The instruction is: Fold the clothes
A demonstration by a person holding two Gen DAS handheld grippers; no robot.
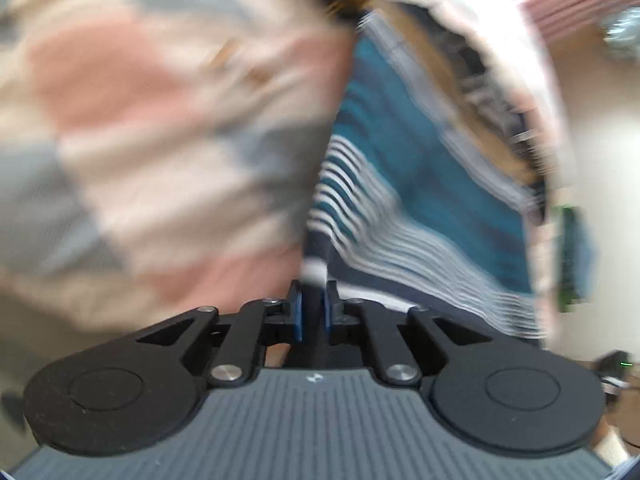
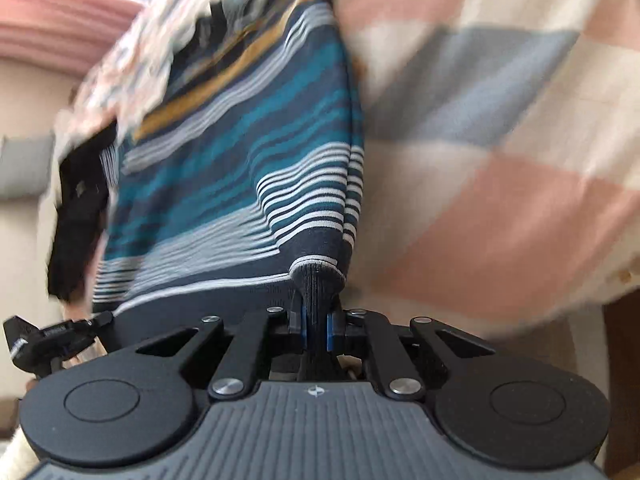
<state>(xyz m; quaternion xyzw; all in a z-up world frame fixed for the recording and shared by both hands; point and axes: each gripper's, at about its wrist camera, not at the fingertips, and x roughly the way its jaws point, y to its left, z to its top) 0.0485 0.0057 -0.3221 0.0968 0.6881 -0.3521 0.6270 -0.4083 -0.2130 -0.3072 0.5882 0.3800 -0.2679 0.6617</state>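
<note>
A striped garment in navy, teal, white and mustard stretches away from both grippers over a checked pink, grey and cream cloth. My left gripper is shut on the garment's navy edge. My right gripper is shut on a bunched navy ribbed hem of the same garment. The other gripper shows at the left edge of the right wrist view. Both views are blurred by motion.
The checked cloth covers the surface under the garment. A black piece of clothing lies at the garment's left in the right wrist view. A pink ribbed fabric is at the far upper left. Pale wall beyond.
</note>
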